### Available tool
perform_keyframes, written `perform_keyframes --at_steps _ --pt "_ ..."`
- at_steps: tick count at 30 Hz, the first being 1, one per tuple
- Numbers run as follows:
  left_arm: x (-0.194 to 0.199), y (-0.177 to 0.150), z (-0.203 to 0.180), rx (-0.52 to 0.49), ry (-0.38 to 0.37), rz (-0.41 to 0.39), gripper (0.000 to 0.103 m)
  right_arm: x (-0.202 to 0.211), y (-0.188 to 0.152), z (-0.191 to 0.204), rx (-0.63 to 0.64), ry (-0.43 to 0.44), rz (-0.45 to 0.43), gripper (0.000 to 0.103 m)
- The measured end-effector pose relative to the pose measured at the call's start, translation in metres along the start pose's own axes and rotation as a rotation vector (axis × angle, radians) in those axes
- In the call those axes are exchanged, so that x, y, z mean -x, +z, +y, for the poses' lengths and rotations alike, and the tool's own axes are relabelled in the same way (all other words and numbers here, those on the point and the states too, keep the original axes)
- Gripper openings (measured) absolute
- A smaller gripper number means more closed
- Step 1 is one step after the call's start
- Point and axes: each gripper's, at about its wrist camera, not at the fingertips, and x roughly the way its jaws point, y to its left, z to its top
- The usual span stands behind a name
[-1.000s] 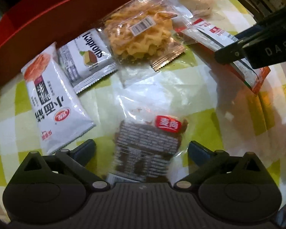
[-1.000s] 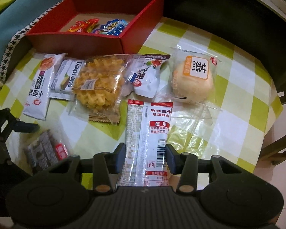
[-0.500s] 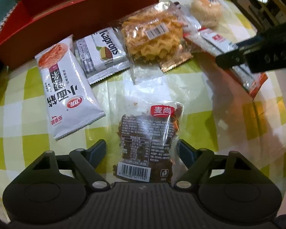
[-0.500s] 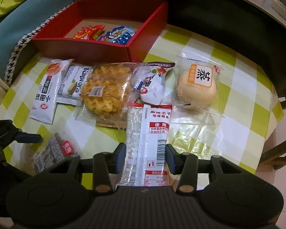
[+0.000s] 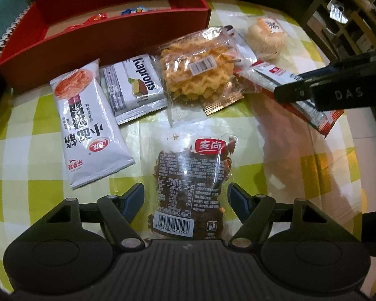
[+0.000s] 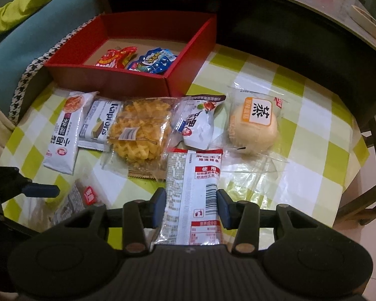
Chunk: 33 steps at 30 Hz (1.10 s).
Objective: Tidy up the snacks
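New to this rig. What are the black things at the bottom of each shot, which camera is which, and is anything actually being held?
There is no robot arm. A person holds a two-finger tool in each hand, and each tool carries a fisheye camera looking forward along its fingers, so the black shapes at the bottom are the tool itself.

In the left wrist view, the left tool stands open around a clear packet of dark snack, with gaps on both sides.

In the right wrist view, the right tool has its pads against the edges of a long red-and-white packet; it looks gripped.

Both views show a green checked tablecloth with more packets and a red box already holding a few snacks.
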Motion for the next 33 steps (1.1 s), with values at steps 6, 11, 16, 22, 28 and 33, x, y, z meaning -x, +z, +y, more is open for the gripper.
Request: perform_keyframes --at_steps 6,11,16,22,28,33 --pt "-0.001 -0.003 -0.002 0.001 0.010 -0.002 0.078 0.004 0.000 0.002 0.004 -0.001 -0.012 0.054" --pt "0.005 -0.002 0.000 0.010 0.005 -0.022 0.078 0.010 -0.001 0.002 0.002 0.005 -0.023 0.054" --pt "0.012 0.000 -0.004 -0.001 0.007 -0.028 0.078 0.014 -0.004 0.003 0.001 0.007 -0.020 0.054" --pt "0.008 -0.005 -0.006 -0.010 0.015 -0.016 0.078 0.019 -0.019 0.008 -0.003 0.017 0.004 0.054" --pt "0.012 -0.010 -0.005 -0.004 0.022 -0.016 0.078 0.023 -0.032 0.023 0.021 0.034 0.019 0.054" --pt "0.022 -0.009 -0.005 0.008 0.024 -0.050 0.078 0.031 -0.031 0.034 0.041 0.049 -0.002 0.054"
